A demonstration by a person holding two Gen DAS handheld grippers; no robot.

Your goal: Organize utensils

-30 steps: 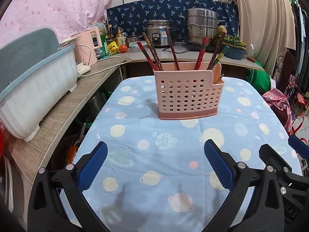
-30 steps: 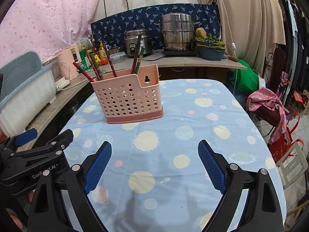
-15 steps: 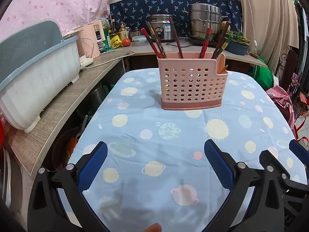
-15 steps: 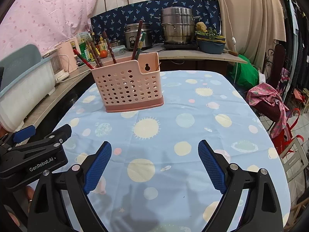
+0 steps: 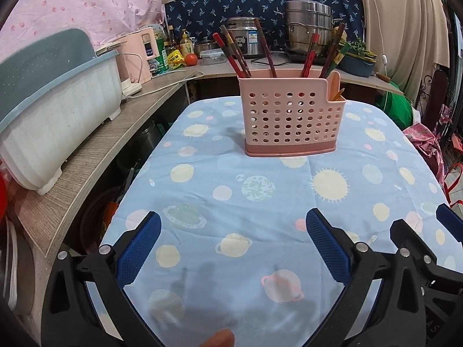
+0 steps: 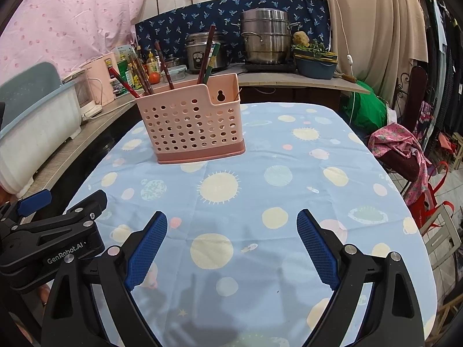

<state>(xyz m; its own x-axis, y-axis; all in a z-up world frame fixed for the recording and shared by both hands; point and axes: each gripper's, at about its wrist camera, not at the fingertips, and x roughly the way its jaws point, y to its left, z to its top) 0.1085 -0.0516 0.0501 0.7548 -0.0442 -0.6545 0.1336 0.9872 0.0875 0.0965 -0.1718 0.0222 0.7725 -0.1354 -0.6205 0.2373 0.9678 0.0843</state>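
- Nearest the lenses, the left gripper [image 5: 230,243] and the right gripper [image 6: 231,241] hover side by side over the near end of the table, each with its blue-padded fingers spread wide and gripping nothing, the same spread as a second ago.
- Between and beneath both pairs of fingers lies only the blue planet-print tablecloth [image 5: 260,202]; more of it shows ahead of the tips than before, since both grippers have drawn back and tipped downward.
- Ahead of the left fingers, roughly centred and well apart from them, stands the pink utensil holder [image 5: 290,115], upright on the cloth where it stood earlier; from the right wrist view it sits ahead and to the left of the fingers [image 6: 191,121].
- Inside it, the red and brown chopsticks [image 5: 240,53] lean out of the main compartment as before.
- Beyond the holder, a rice cooker [image 5: 246,39] and a steel steamer pot [image 5: 308,26] sit on the counter.
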